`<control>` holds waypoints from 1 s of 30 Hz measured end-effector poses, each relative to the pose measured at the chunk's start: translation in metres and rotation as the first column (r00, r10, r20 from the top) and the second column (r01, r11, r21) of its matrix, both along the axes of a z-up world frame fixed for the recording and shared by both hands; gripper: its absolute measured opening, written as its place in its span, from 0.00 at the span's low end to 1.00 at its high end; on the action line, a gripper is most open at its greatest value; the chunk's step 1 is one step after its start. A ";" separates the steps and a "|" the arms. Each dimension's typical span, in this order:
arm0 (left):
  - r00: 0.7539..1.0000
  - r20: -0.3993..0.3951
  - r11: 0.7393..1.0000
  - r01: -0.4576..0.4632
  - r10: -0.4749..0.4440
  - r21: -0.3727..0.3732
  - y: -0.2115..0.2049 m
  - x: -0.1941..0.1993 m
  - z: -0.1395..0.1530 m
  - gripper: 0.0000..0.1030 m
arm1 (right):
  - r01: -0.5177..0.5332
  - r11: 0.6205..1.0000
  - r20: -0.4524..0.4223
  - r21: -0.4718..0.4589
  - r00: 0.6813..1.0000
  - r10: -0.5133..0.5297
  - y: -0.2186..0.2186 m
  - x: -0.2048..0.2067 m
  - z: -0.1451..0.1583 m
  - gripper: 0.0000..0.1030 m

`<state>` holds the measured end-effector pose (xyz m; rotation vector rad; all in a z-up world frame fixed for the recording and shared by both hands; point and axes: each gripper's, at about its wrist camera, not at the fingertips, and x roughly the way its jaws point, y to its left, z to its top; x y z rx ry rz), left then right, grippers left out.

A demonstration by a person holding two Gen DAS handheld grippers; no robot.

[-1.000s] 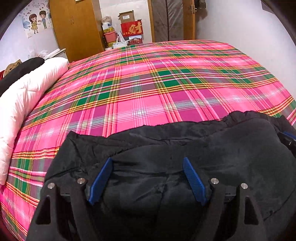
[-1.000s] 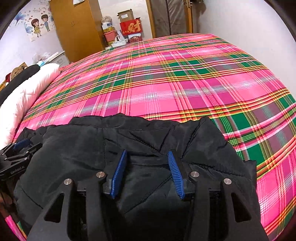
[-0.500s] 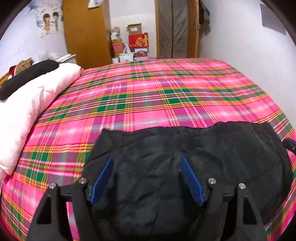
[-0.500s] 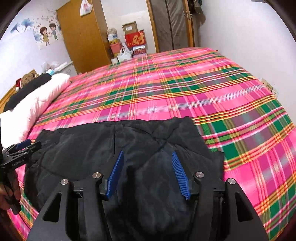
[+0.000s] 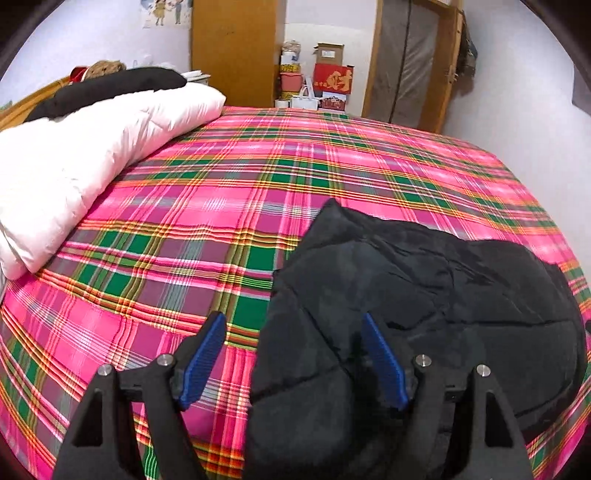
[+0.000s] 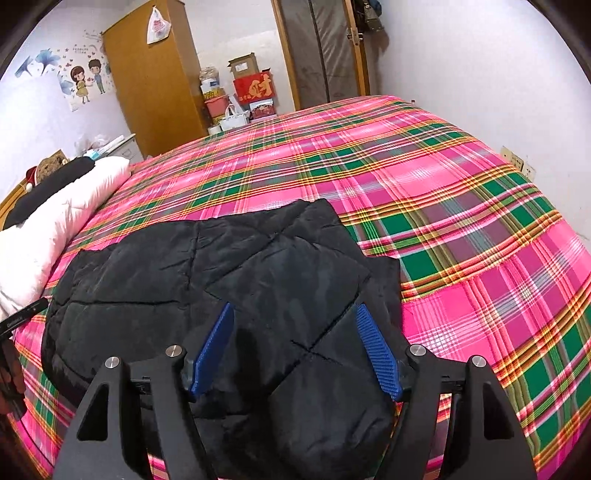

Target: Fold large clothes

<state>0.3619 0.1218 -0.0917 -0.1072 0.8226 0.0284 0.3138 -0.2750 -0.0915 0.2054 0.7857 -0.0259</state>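
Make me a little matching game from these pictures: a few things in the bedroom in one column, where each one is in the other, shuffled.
Things:
1. black quilted padded jacket
2. white puffy duvet
3. red cardboard box with a gold character
4. white plastic bag

Places:
A. hanging on the wooden wardrobe
B. stacked on the floor beyond the bed
C. near edge of the pink plaid bedsheet
D. along the bed's left side

Pairs: 1-C, 2-D, 3-B, 4-A

Pink plaid bed (image 5: 236, 206), black padded jacket (image 5: 424, 295), white duvet (image 5: 74, 162)
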 end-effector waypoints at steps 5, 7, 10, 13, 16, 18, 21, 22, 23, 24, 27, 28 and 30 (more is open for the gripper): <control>0.999 -0.046 0.992 -0.032 0.026 -0.123 0.028 0.013 -0.024 0.75 | 0.051 0.996 -0.028 0.066 0.998 -0.050 -0.026 0.005 -0.017 0.68; 0.997 -0.077 0.981 -0.034 0.019 -0.192 0.035 0.018 -0.037 0.76 | 0.060 0.993 -0.047 0.105 0.997 -0.056 -0.037 0.009 -0.026 0.75; 0.994 -0.109 0.970 -0.021 -0.005 -0.243 0.035 0.025 -0.056 0.76 | 0.057 0.980 -0.083 0.192 0.996 -0.042 -0.050 0.014 -0.043 0.76; 0.991 -0.135 0.954 -0.017 -0.024 -0.300 0.034 0.031 -0.072 0.77 | 0.061 0.969 -0.099 0.238 0.994 -0.038 -0.058 0.018 -0.055 0.87; 0.987 -0.153 0.934 -0.011 -0.047 -0.357 0.034 0.036 -0.084 0.78 | 0.057 0.947 -0.126 0.316 0.992 -0.018 -0.068 0.023 -0.070 0.93; 0.983 -0.169 0.921 -0.002 -0.070 -0.390 0.033 0.040 -0.091 0.78 | 0.053 0.928 -0.136 0.368 0.991 -0.002 -0.074 0.026 -0.080 0.96; 0.979 -0.178 0.906 0.017 -0.101 -0.422 0.030 0.044 -0.098 0.78 | 0.054 0.895 -0.151 0.442 0.988 0.015 -0.079 0.031 -0.094 0.97; 0.978 -0.179 0.904 0.023 -0.110 -0.426 0.029 0.047 -0.099 0.79 | 0.050 0.895 -0.152 0.444 0.988 0.020 -0.078 0.032 -0.095 0.97; 0.976 -0.183 0.902 0.027 -0.116 -0.430 0.028 0.049 -0.100 0.80 | 0.043 0.898 -0.156 0.438 0.987 0.028 -0.077 0.034 -0.094 0.97; 0.974 -0.186 0.900 0.034 -0.126 -0.435 0.027 0.053 -0.102 0.82 | 0.037 0.899 -0.162 0.437 0.986 0.039 -0.076 0.036 -0.094 0.97; 0.970 -0.186 0.896 0.060 -0.157 -0.441 0.023 0.062 -0.103 0.85 | 0.012 0.890 -0.162 0.456 0.984 0.070 -0.077 0.040 -0.096 0.96; 0.969 -0.186 0.893 0.066 -0.164 -0.445 0.022 0.064 -0.103 0.85 | 0.004 0.884 -0.161 0.467 0.984 0.080 -0.078 0.043 -0.097 0.92; 0.967 -0.186 0.889 0.074 -0.175 -0.452 0.021 0.066 -0.103 0.86 | -0.017 0.866 -0.151 0.499 0.983 0.106 -0.079 0.048 -0.097 0.80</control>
